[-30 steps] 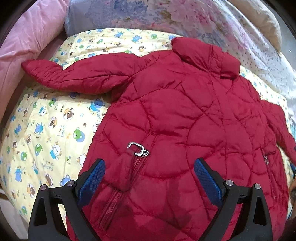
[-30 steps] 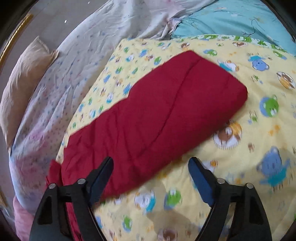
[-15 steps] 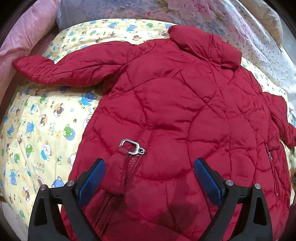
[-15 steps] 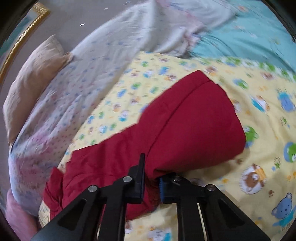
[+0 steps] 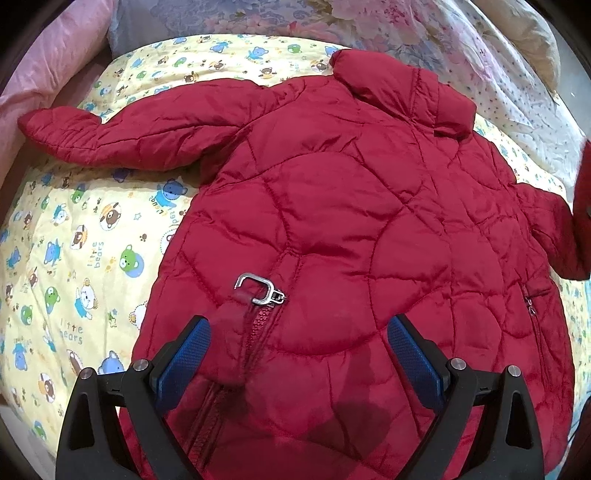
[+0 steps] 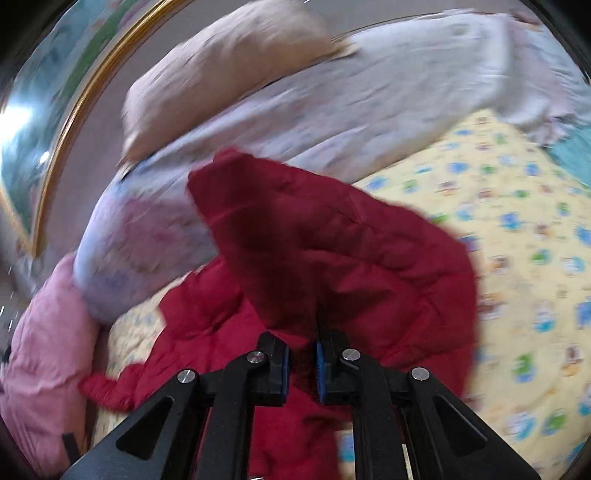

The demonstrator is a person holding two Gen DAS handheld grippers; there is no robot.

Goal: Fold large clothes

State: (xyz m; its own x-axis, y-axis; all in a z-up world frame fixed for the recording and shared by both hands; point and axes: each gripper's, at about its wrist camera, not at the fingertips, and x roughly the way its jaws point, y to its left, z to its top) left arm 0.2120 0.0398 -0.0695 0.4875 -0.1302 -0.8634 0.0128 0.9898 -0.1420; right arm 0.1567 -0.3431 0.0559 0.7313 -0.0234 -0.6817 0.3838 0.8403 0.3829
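A red quilted jacket (image 5: pixel 351 221) lies front up on a yellow bear-print quilt (image 5: pixel 74 258), collar at the far side, one sleeve (image 5: pixel 129 129) stretched out to the left. A silver zipper pull (image 5: pixel 258 288) lies at mid front. My left gripper (image 5: pixel 299 358) is open and empty, hovering over the lower front of the jacket. My right gripper (image 6: pixel 301 365) is shut on the jacket's right sleeve (image 6: pixel 332 251) and holds it lifted off the quilt; that view is blurred by motion. The raised sleeve shows at the right edge of the left wrist view (image 5: pixel 583 192).
A pink pillow (image 5: pixel 48 62) lies at the far left, floral bedding (image 5: pixel 295 14) and a beige pillow (image 6: pixel 229 74) at the head of the bed. A gold-framed mirror (image 6: pixel 55 129) stands beyond the bed. A pale dotted sheet (image 6: pixel 369 103) borders the quilt.
My right gripper closed on the right sleeve and has lifted and swung it up toward the jacket body. My left gripper drifted slightly forward over the jacket, still open.
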